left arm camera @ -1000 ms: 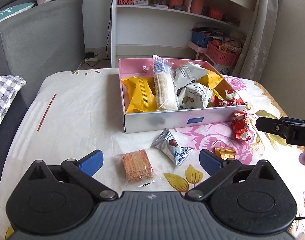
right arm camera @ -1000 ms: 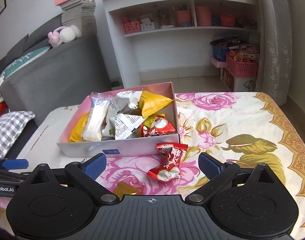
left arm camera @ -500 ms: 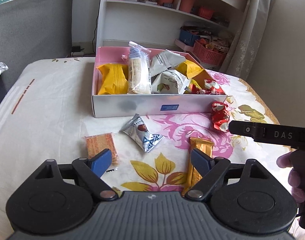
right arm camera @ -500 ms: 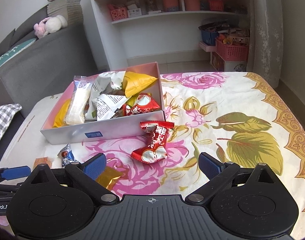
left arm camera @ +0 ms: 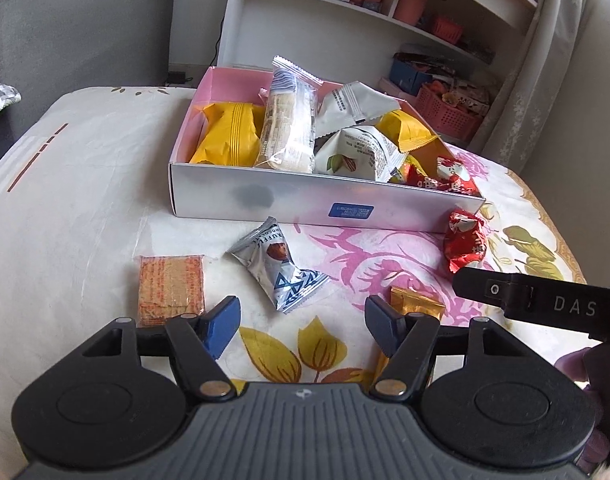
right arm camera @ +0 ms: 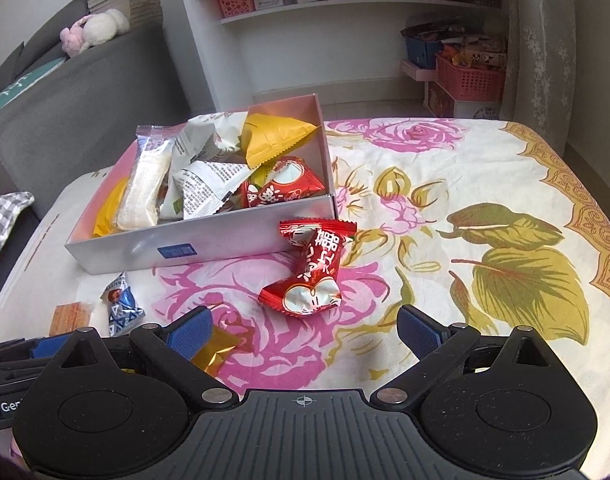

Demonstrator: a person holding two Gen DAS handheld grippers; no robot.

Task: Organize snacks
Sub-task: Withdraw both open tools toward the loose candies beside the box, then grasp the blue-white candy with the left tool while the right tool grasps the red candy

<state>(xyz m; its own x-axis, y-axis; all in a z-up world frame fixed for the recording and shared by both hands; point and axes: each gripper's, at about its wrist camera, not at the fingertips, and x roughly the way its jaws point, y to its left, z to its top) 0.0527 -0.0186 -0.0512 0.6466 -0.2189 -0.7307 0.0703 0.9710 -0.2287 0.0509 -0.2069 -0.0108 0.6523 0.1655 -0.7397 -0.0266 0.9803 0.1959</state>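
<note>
The left gripper (left arm camera: 301, 318) hangs low over the near part of the flowered tablecloth (left arm camera: 85, 184), its blue fingers (left arm camera: 221, 320) partly spread with nothing between them; they have just been closing in. Just ahead of its left finger lies an orange cracker pack (left arm camera: 171, 288), and a silver-and-blue chocolate wrapper (left arm camera: 279, 270) lies ahead of the gap, touching neither finger. A gold candy bar (left arm camera: 417, 302) sits by its right finger. The right gripper (right arm camera: 305, 326) stands wide apart and holds nothing, with a red candy packet (right arm camera: 313, 270) lying on the cloth just beyond its fingertips, near the middle of the gap. Further back, toward the middle of the table, the pink-lined box (left arm camera: 305, 204) holds yellow, white and red snack bags and a clear-wrapped wafer pack (left arm camera: 291, 120). Past the table's far edge stand white shelves (right arm camera: 305, 12) and a grey sofa (right arm camera: 85, 92).
</note>
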